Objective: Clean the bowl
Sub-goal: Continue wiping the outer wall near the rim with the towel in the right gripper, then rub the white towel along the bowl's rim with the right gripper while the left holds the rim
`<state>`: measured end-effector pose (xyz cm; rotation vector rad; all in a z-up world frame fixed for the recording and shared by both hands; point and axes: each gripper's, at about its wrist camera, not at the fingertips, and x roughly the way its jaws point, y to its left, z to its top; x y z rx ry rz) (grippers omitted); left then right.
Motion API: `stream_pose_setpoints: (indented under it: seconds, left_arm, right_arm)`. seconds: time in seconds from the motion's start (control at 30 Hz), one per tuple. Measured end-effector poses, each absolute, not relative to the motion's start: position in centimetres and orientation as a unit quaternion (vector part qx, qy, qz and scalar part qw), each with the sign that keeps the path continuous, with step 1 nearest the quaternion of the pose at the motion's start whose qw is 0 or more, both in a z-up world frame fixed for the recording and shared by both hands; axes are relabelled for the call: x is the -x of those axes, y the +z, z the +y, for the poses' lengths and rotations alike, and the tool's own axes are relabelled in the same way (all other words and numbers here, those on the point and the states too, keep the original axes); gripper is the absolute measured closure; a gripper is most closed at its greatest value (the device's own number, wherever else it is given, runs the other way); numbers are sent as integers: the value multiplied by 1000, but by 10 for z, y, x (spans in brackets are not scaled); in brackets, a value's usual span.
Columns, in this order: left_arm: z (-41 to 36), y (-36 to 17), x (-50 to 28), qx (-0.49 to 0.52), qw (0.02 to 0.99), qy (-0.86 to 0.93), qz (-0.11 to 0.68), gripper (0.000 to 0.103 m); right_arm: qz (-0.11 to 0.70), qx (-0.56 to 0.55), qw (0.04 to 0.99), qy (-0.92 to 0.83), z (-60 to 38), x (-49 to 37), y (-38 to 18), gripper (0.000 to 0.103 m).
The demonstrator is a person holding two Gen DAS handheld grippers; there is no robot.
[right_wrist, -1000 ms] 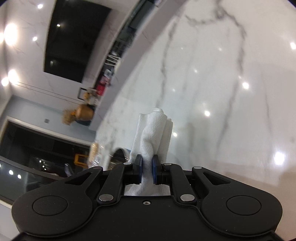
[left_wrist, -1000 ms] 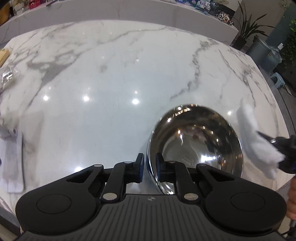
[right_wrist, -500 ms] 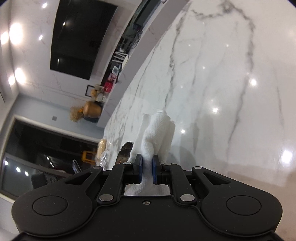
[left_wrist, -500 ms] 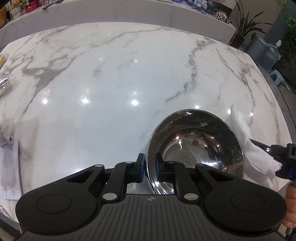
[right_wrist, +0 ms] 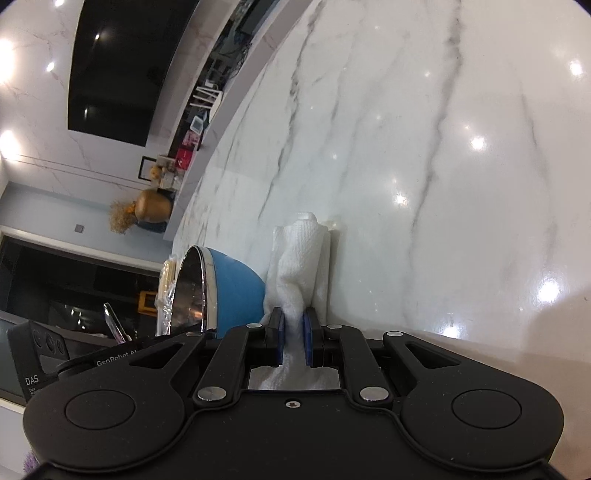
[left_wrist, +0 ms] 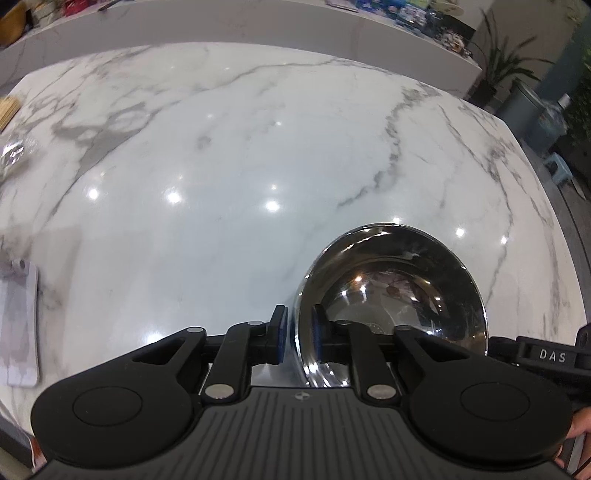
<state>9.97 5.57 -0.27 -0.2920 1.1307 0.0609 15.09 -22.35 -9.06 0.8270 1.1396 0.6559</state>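
Note:
A steel bowl (left_wrist: 399,295) with a blue outside (right_wrist: 236,291) is held over the white marble table (left_wrist: 221,166). My left gripper (left_wrist: 298,334) is shut on the bowl's near rim, one finger inside and one outside. My right gripper (right_wrist: 292,334) is shut on a folded white cloth (right_wrist: 301,266), which stands up beside the bowl's blue outer wall and close to the table. In the left wrist view the cloth is hidden; only the right gripper's black body (left_wrist: 543,354) shows at the right edge.
A flat pale card or phone (left_wrist: 18,325) lies at the table's left edge, and a clear plastic packet (left_wrist: 11,155) lies farther back on the left. A counter (left_wrist: 258,22) runs behind the table. A plant and bin (left_wrist: 524,96) stand at the right.
The right gripper has carried the cloth down and back, out of the left wrist view, to beside the bowl's outer wall. The bowl stays gripped and has tilted slightly.

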Motion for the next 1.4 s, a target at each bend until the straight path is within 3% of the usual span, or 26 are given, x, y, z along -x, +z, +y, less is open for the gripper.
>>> stream_pose_setpoints:
  seconds: [0.13,0.3,0.47,0.67,0.93,1.4]
  left_arm:
    - [59,-5,-91,169,824,37,539,67]
    - [56,-8,-82,178,818,35,547,67]
    - [53,-5,-80,159,824,24,544,86]
    - [52,-4,-86,142,832,20,536,92]
    - [52,-2,-97,128,837,23,532,94]
    - [50,-4,-100,117,835,25,537,94]
  right_arm:
    - [515,-367,717,293,-222,-150,-89,93]
    - [515,-362,721,289,-222,-145,-85,93]
    - [509,-349,733,286,-222,-145,-75,93]
    - [472,-364,748,291,-239,-149,-50,93]
    - [437,-403,736,325,-250,-154,-32,93]
    - [468,-422,708,319,-243,-155,-68,93]
